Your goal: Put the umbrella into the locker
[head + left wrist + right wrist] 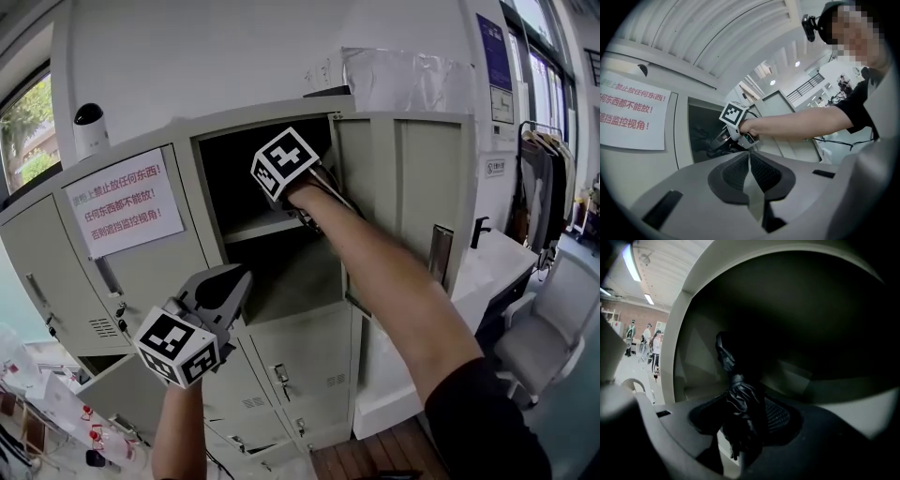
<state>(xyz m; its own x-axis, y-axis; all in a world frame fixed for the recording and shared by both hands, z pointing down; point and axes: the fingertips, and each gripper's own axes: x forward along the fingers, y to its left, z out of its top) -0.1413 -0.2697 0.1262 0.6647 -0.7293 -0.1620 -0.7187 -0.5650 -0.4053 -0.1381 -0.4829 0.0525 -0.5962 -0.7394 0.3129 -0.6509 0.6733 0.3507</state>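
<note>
The grey locker (412, 187) has its upper middle compartment (246, 178) open, with the door swung to the right. My right gripper (740, 414) is shut on a folded black umbrella (739, 397), which points into the dark compartment. In the head view its marker cube (284, 161) sits at the compartment's mouth, above the inner shelf (262, 226), and its jaws are hidden inside. My left gripper (238, 277) hangs lower, in front of the closed doors, shut with nothing in it. The left gripper view shows its jaws (749, 165) pressed together, and beyond them the right gripper (723, 139) at the opening.
A white sign with red print (127, 202) is taped on the closed door to the left. A small white camera (91, 127) stands on the locker top. To the right are a white desk (497, 261), a grey chair (553, 328) and a clothes rack (544, 183).
</note>
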